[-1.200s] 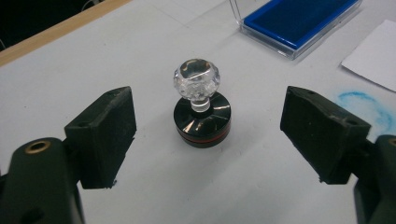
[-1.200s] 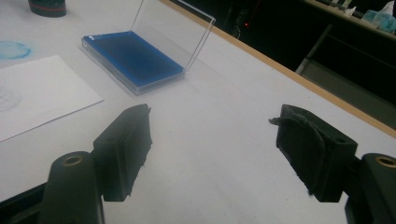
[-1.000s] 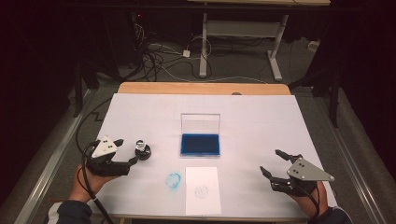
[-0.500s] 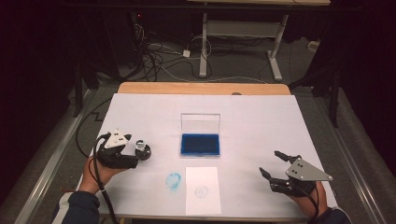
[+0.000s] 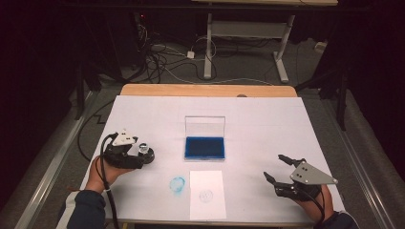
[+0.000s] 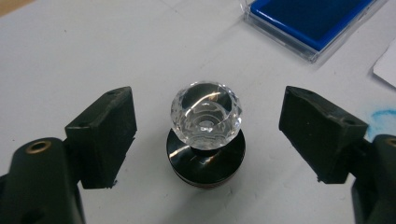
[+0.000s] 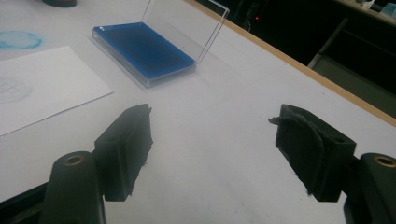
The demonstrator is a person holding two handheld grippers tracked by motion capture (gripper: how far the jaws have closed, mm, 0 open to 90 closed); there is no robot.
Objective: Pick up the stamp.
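Your left gripper point(image 6: 205, 135) stands open, its 2 jaws either side of the round black stamp with the faceted clear knob point(image 6: 206, 135), not touching it. The stamp sits upright on the white table cover point(image 5: 296, 129), left of the open blue ink pad in its clear case point(image 5: 205, 147). Your right gripper point(image 7: 215, 156) is open and empty. The small white paper sheet point(image 5: 207, 194) already bears 1 faint round print, with a blue ink smudge point(image 5: 177, 185) beside it; judging by that, you still have to close on the stamp.

Right gripper point(image 7: 212, 154): jaws wide apart over bare white table point(image 7: 224, 140), holding nothing; ink pad point(image 7: 142, 49), blue, clear lid upright, upper left; paper point(image 7: 42, 88) at left edge; blue smudge point(image 7: 18, 39) far upper left.
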